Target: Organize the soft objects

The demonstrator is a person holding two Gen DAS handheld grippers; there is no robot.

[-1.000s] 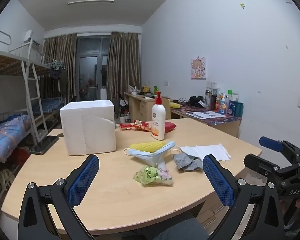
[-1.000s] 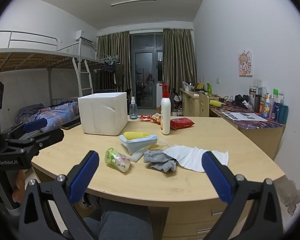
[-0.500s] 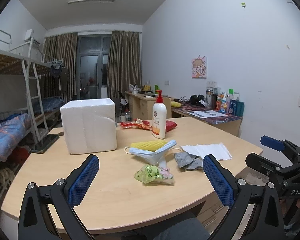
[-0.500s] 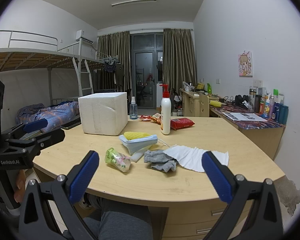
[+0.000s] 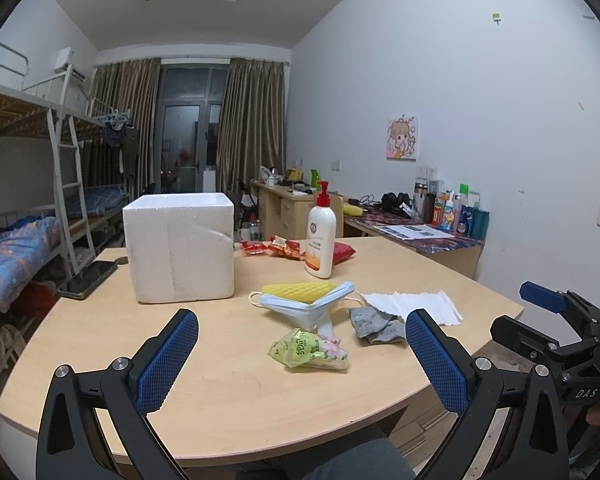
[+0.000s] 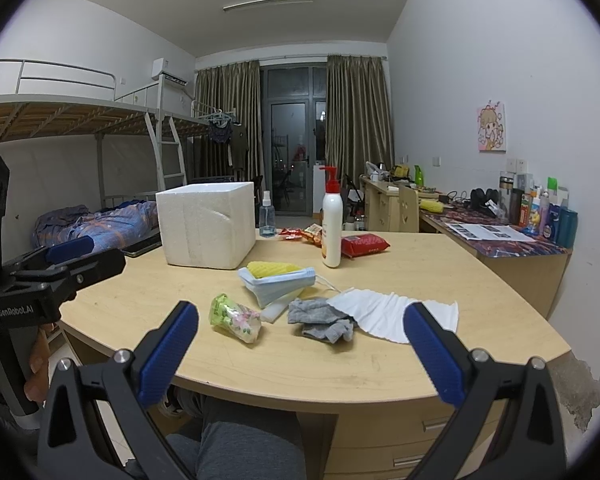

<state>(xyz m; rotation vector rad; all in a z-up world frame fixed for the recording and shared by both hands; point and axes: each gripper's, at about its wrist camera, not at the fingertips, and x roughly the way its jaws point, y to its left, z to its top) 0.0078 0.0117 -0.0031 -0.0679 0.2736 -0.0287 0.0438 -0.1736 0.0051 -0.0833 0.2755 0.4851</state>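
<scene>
Both tools hang short of the counter (image 6: 440, 276) with their blue pads spread wide and nothing between them: the left tool (image 5: 302, 364) faces the middle of the pile, the right tool (image 6: 300, 354) sits a little further along the near edge. Over the last second almost nothing has changed; the left view has crept slightly nearer and lower and the right has barely stirred, so I judge the sorting has not started and the person is lining up a first pick. The soft things lie bunched together in front of the white foam box (image 5: 180, 248), untouched: a green tissue pack (image 5: 309, 351) nearest, a blue face mask (image 5: 306, 307) draped over a yellow sponge (image 5: 298, 290), a crumpled grey cloth (image 6: 320, 318) touching a white paper towel (image 6: 392, 314). A lotion pump bottle (image 5: 320, 238) and red snack packets (image 6: 364, 245) stand behind them. The box looks to me the likely destination, though I cannot see whether its top is open.
</scene>
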